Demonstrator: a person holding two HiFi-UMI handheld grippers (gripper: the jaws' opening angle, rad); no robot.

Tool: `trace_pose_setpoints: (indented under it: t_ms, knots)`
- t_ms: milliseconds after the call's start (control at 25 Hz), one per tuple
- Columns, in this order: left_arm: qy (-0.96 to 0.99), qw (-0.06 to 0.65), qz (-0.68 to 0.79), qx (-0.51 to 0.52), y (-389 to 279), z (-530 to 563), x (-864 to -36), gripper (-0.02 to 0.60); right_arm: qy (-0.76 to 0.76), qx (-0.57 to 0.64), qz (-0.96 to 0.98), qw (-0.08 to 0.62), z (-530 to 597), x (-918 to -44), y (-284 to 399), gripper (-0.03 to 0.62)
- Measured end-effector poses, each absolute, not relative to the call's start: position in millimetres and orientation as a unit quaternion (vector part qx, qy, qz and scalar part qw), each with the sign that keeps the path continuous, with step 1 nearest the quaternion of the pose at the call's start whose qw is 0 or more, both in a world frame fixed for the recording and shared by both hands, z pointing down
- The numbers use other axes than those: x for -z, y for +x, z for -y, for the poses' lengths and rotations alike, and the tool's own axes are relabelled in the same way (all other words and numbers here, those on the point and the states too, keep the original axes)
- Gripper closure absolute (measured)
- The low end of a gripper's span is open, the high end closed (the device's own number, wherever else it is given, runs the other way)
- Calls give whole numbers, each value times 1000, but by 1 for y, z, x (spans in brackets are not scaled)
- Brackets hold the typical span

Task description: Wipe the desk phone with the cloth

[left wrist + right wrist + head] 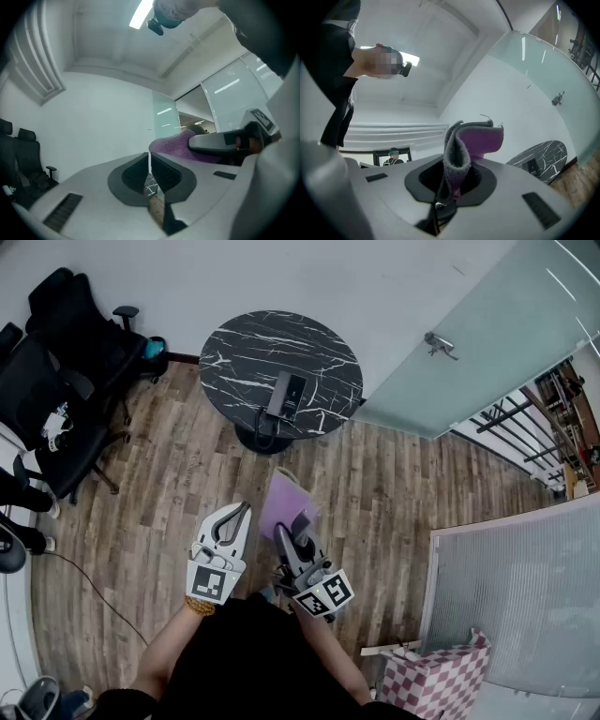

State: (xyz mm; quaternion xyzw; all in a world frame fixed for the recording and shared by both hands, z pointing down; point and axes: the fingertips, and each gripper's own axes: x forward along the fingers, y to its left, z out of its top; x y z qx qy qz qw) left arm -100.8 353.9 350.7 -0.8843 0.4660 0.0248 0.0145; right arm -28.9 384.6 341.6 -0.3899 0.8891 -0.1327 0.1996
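Observation:
The dark desk phone [286, 394] lies on a round black marble table [319, 352] ahead of me, with its cord hanging over the near edge. Both grippers hover over the wooden floor, well short of the table. My right gripper [283, 531] is shut on a purple cloth [287, 506], which stands up folded from its jaws [474, 140]. The table [546, 152] and phone [531, 165] show small at the right in the right gripper view. My left gripper [242, 513] sits to the left of the cloth, its jaws closed with nothing between them [150, 158].
Black office chairs [66, 381] stand at the far left and a cable runs across the floor. A glass door [487, 343] is right of the table. A frosted panel [525, 596] and a pink checkered cloth [436, 679] are at my lower right.

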Motion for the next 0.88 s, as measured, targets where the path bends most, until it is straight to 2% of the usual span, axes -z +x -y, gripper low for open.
trace_pose_setpoints:
  t_ms: [200,560,880]
  knots:
    - [-890,11,-456,-32,-133,-321,-349,555,-390,130,-895,171,-352,-345,-73,539]
    - [-910,2,-413,-34,-151,-265,-349,555,-436,83,-891,96,-293,-353,-105,539]
    - [-916,-8,-401,-19,-136,-196,-365,555,-450,80,-886,80,-216,-363,-95,539]
